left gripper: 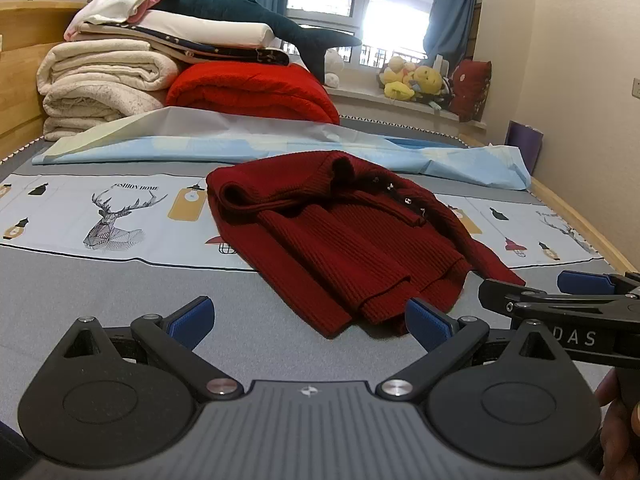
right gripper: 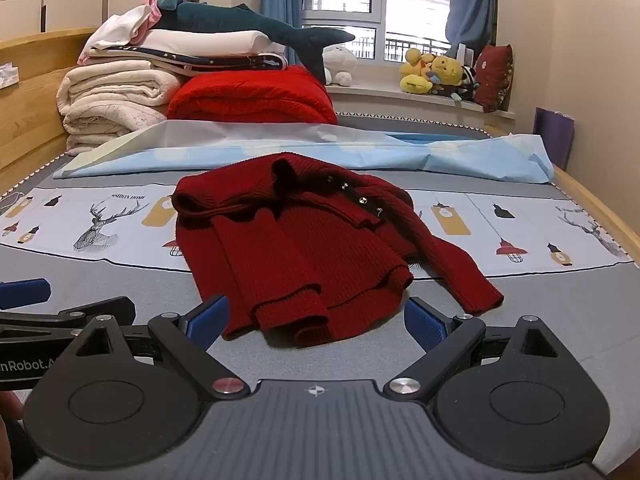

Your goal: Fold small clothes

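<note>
Grippers both spread, empty: left gripper, right gripper side by side. Red sweater lies just ahead on the bed, hem nearest, collar far (long axis runs away). Right gripper sits squarer on the hem; one sleeve trails rightward.

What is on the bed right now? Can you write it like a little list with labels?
garment: dark red sweater, partly folded, lying on the bed
loose part: one sleeve stretched out to the right
surface: grey bedsheet with deer print
left gripper: fingers open, holding nothing, near the hem
right gripper: fingers open, holding nothing, near the hem
behind: folded blankets, shark plush
</note>
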The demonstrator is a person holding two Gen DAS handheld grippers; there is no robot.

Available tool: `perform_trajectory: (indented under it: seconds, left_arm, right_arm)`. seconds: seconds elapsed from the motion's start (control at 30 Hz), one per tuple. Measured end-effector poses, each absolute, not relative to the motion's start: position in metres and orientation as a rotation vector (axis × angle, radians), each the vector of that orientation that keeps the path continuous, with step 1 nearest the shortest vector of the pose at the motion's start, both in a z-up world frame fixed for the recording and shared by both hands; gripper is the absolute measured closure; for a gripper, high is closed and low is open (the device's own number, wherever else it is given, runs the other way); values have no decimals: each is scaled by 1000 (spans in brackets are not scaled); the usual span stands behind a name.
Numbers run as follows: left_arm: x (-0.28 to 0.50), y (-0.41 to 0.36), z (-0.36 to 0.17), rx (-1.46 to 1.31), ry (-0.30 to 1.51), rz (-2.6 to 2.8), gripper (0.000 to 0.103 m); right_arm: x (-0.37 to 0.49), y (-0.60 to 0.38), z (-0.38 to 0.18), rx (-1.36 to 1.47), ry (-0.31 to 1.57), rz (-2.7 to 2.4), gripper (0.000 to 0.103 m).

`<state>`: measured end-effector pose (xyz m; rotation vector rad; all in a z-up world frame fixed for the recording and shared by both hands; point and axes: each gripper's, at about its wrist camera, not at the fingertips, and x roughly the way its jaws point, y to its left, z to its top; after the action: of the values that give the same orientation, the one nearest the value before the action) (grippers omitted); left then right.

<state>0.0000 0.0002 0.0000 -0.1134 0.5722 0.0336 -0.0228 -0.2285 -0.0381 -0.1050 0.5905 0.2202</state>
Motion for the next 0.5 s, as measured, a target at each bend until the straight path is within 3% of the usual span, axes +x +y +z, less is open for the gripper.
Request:
perform_trajectory:
  seconds: [0.5]
  left_arm:
    - [-1,1,-1,-115,573,35,1]
  right_arm:
    - [-23,-228,-38,-105,592,220,9]
